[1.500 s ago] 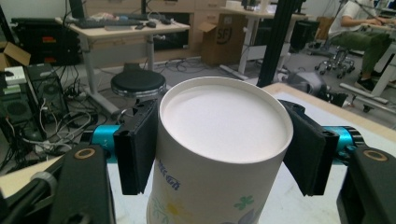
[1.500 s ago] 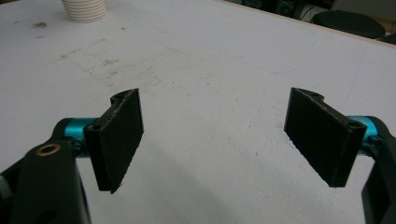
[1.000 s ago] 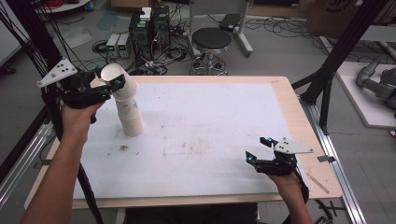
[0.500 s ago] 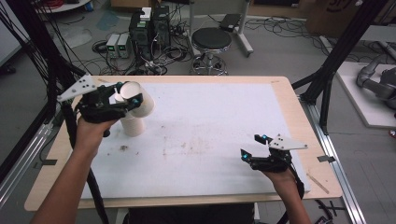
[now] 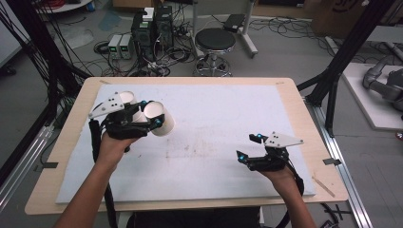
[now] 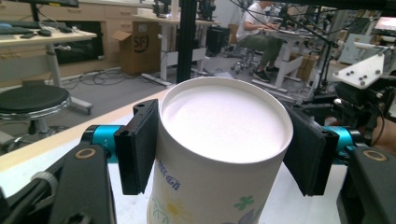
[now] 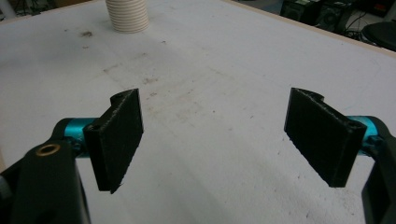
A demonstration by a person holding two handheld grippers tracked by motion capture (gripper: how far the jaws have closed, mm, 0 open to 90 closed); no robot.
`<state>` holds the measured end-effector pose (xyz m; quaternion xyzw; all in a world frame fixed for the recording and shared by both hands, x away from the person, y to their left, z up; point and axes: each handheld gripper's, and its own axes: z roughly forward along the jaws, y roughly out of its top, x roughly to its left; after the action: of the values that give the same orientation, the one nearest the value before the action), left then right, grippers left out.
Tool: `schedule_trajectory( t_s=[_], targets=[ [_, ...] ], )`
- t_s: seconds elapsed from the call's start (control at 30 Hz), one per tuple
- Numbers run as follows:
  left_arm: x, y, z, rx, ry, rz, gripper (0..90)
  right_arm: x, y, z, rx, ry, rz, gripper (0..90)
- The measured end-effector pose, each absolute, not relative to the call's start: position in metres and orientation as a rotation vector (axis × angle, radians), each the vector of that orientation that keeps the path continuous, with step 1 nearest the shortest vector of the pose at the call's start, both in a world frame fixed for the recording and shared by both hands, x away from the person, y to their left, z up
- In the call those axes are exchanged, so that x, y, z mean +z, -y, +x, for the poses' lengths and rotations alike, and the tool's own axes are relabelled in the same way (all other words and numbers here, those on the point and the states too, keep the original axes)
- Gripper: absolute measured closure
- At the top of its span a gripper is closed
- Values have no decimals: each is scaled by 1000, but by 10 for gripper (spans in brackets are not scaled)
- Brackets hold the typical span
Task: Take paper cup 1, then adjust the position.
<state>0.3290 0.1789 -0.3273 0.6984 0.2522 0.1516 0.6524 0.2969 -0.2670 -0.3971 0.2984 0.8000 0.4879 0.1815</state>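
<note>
The left gripper (image 5: 154,119) clamps a white paper cup with a printed flower pattern (image 5: 159,118) between its black pads (image 6: 135,147), one on each side of the cup's wall, near the left edge of the white-covered wooden table (image 5: 228,102). Just behind it stands a stack of white ribbed paper cups (image 7: 127,15). The right gripper (image 5: 246,147) hovers near the front right corner, jaws spread wide with nothing between them.
</note>
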Motion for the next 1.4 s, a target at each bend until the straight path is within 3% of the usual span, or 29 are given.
schedule_trajectory(
  t_s=[1.4],
  targets=[
    [-363,-101,322,140,-393,1725,339,-393,215,304,1542,-2436,595,204]
  ],
)
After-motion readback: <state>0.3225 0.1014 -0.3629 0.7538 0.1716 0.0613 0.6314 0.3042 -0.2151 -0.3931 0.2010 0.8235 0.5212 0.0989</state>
